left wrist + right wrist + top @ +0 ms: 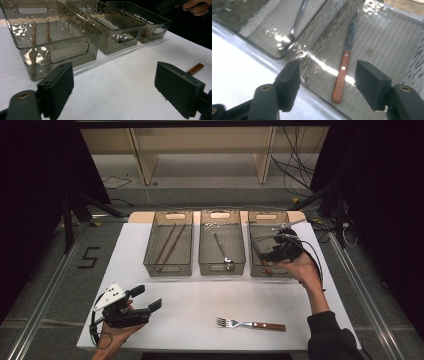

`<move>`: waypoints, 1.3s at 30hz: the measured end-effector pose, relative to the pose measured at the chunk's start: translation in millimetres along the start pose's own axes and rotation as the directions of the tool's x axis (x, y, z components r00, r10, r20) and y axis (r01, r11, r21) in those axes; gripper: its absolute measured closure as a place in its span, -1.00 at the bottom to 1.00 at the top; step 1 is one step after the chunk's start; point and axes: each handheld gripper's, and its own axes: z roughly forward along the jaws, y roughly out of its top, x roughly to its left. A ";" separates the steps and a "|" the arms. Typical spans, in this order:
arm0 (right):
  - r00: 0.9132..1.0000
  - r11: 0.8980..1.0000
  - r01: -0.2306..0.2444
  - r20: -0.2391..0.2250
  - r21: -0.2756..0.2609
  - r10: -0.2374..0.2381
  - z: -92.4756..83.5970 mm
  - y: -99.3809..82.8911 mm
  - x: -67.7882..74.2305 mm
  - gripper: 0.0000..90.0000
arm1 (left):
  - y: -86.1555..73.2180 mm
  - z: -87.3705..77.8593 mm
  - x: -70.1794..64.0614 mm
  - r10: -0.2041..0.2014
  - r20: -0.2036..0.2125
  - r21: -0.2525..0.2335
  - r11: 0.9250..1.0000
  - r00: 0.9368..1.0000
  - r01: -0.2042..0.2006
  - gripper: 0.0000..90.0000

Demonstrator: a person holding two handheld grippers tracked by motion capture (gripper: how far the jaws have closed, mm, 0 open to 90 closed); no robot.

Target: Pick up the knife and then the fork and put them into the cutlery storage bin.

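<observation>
Wooden-handled knife [342,75] lies in the bin [387,45] under the open, empty right hand-held gripper [327,82]

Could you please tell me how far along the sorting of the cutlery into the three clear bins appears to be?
Mostly done. Two brown chopsticks lie in the left clear plastic bin, a metal spoon in the middle bin, and the wooden-handled knife in the right bin. The right gripper hangs open above the knife, holding nothing. Left to do: the wooden-handled fork on the white table; the left gripper waits open.
</observation>
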 end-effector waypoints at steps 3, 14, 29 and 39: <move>0.999 1.000 0.011 -0.031 -0.021 -0.011 -4.7 -3.6 4.7 -0.23 | 0.0 -0.2 0.1 -0.004 -0.001 -0.002 1.000 1.000 0.004 -0.66; 0.989 0.987 0.116 -0.081 -0.113 -0.125 -27.1 -16.9 36.9 -0.40 | 0.0 -0.4 0.1 -0.008 0.002 -0.003 1.000 1.000 0.008 -0.66; 0.965 0.974 0.205 -0.148 -0.096 -0.218 -29.6 -47.3 68.8 -0.45 | -0.5 1.0 -0.4 -0.012 0.007 -0.001 1.000 1.000 0.012 -0.66; 0.940 0.959 0.280 -0.191 -0.044 -0.283 -27.1 -64.0 87.3 -0.46 | -0.4 0.6 0.2 -0.019 0.015 0.002 1.000 1.000 0.019 -0.66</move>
